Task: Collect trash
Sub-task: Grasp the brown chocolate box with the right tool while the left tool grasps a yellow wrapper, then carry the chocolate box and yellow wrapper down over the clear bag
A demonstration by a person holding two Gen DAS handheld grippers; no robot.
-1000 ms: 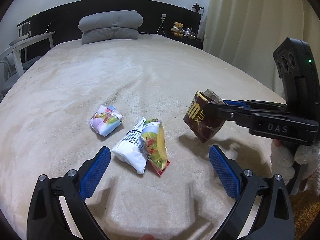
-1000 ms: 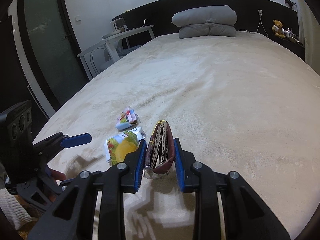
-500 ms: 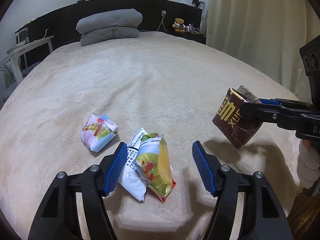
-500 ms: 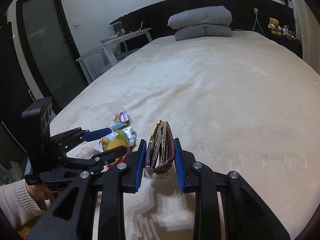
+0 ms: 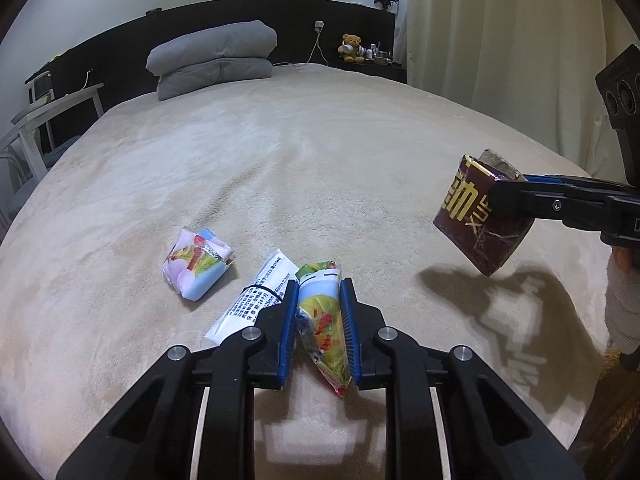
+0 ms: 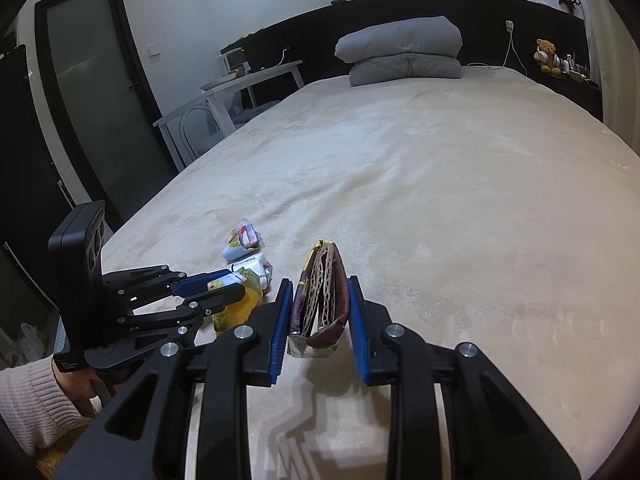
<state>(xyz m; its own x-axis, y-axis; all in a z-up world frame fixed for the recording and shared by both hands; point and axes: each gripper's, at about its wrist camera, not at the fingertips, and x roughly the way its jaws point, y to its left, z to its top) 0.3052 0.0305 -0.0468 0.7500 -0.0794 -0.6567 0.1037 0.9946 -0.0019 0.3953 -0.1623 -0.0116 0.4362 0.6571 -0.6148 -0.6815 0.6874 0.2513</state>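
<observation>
My left gripper [image 5: 319, 302] is shut on a green and yellow snack wrapper [image 5: 322, 322] that rests low on the bed [image 5: 320, 152]. A white wrapper [image 5: 256, 300] lies just left of it and a pink and blue wrapper [image 5: 196, 264] further left. My right gripper [image 6: 318, 304] is shut on a brown carton wrapper [image 6: 320, 300] and holds it above the bed; it shows at the right of the left wrist view [image 5: 478, 216]. The left gripper [image 6: 222, 286] shows at the left of the right wrist view.
Folded grey bedding [image 5: 212, 60] lies at the head of the bed. A white desk and chair [image 6: 240, 92] stand to the left, a dark door [image 6: 104, 100] beyond. Curtains [image 5: 500, 40] hang on the right. A teddy bear [image 5: 350, 46] sits on the far shelf.
My left gripper moved forward over the green and yellow wrapper and shut on it. My right gripper carried the brown carton wrapper to the right and higher.
</observation>
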